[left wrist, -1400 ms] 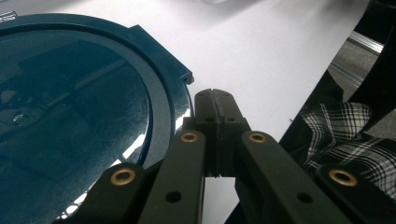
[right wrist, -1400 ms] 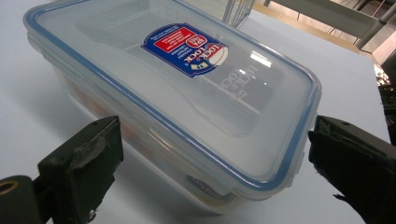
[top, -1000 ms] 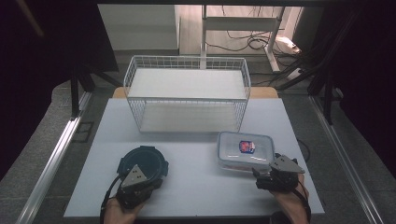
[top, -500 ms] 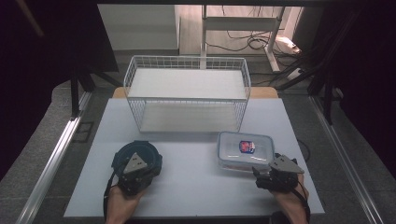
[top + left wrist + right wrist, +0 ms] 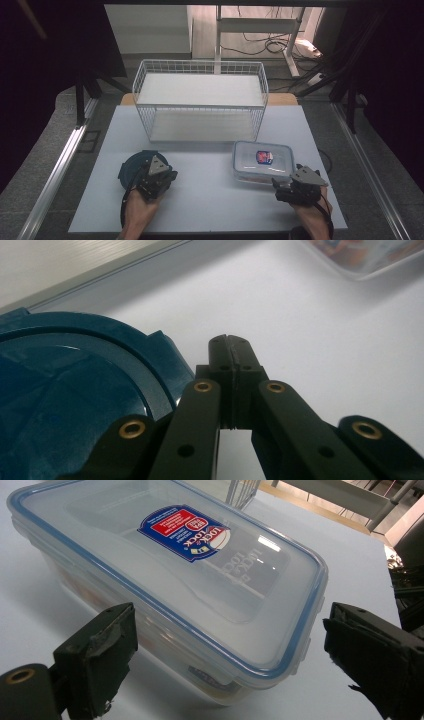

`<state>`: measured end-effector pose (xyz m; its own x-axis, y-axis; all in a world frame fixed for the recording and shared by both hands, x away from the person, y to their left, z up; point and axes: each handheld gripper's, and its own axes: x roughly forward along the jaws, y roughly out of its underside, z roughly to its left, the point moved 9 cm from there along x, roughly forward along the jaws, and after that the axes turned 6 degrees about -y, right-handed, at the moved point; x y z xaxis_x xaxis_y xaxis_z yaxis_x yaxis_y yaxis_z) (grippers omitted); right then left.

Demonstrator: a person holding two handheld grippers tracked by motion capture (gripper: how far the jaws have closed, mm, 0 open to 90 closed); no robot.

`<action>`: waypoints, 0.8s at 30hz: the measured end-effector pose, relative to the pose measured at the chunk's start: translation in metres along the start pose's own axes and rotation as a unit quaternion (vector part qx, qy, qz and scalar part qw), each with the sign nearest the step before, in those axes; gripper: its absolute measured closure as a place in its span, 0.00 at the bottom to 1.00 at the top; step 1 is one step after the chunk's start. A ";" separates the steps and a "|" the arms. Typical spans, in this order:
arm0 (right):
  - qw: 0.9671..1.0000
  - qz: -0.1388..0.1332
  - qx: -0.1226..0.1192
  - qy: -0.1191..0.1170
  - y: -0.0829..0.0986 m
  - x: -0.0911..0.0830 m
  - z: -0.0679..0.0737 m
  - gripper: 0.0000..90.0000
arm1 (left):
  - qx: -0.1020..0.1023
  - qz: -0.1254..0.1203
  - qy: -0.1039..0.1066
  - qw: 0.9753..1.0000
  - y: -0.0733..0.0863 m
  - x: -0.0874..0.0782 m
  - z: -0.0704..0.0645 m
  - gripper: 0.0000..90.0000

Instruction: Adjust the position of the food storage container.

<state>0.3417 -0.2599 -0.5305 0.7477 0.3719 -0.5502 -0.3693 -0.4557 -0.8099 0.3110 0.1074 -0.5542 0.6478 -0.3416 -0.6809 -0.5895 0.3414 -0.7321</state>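
Shifted inward over half a second, the left gripper (image 5: 156,176) now sits at the right rim of the round blue lid (image 5: 131,169), fingers (image 5: 231,365) clenched on nothing, just beside its edge. Across the worktop (image 5: 210,200), the right gripper (image 5: 295,187) has its fingers (image 5: 97,650) spread wide around the near corner of the clear lidded container (image 5: 262,161), which lies straight ahead, its long axis running away from them.

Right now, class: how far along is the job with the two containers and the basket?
Nothing looks done: the basket holds nothing. In hand: the right gripper, jaws open, straddles a corner of the clear box; the left gripper, shut, sits beside the blue lid. Left, probably: gripping and moving both.
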 end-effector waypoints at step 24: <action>0.999 0.003 0.040 -0.010 0.001 -0.001 -0.002 0.13 | -0.056 -0.021 -0.075 0.995 0.022 -0.013 0.098 1.00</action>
<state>0.3421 -0.2622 -0.5302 0.7337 0.3859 -0.5593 -0.4182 -0.3924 -0.8193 0.3367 0.2050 -0.5599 0.7331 -0.2161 -0.6449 -0.6046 0.2273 -0.7635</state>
